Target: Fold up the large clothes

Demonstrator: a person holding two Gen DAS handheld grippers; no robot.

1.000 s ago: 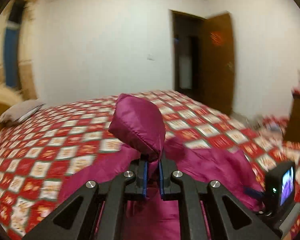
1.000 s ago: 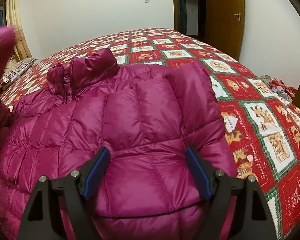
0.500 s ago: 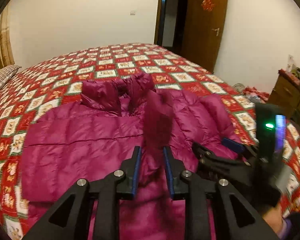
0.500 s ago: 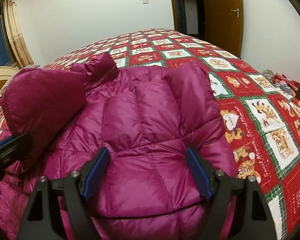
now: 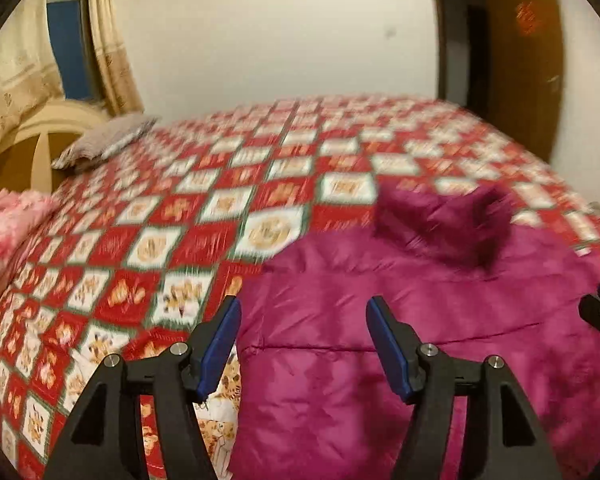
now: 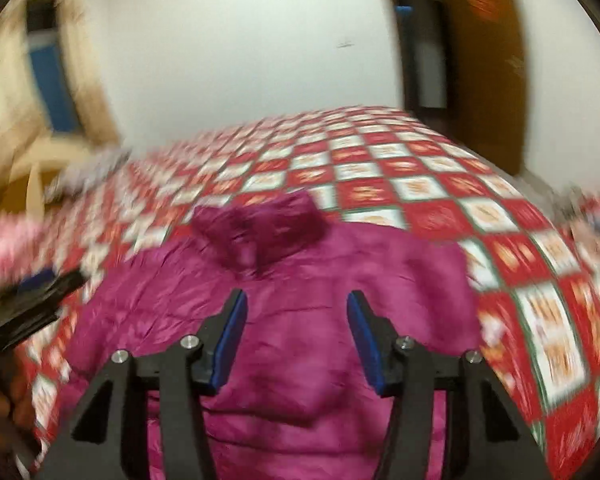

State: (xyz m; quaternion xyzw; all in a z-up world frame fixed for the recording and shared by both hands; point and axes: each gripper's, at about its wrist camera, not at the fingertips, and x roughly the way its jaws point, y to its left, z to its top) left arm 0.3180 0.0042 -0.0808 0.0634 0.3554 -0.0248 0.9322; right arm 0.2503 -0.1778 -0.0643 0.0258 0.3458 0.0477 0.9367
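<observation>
Magenta jacket (image 6: 300,320): quilted puffer, lying flat on the bed with its front up; sleeves folded in over the body, so far as the blur allows.
Collar (image 6: 260,232): stands up at the far end of the jacket, pointing away from both cameras.
Left gripper (image 5: 304,340): hangs over the jacket's left edge; blue pads spread and opening wider, nothing pinched; only the jacket's surface shows in the gap below.
Right gripper (image 6: 294,336): above the middle of the jacket; jaws apart but closing, pads not pressing on fabric.
Bedspread (image 5: 160,240): red, white and green checks with small pictures, under the jacket.
Grey pillow (image 5: 104,144): far left on the bed.
Pink bedding (image 5: 8,224): at the left edge.
Curtain (image 5: 108,40): beige, beside a window.
Door (image 5: 524,60): brown wood, far right.
Both views: smeared by motion.
</observation>
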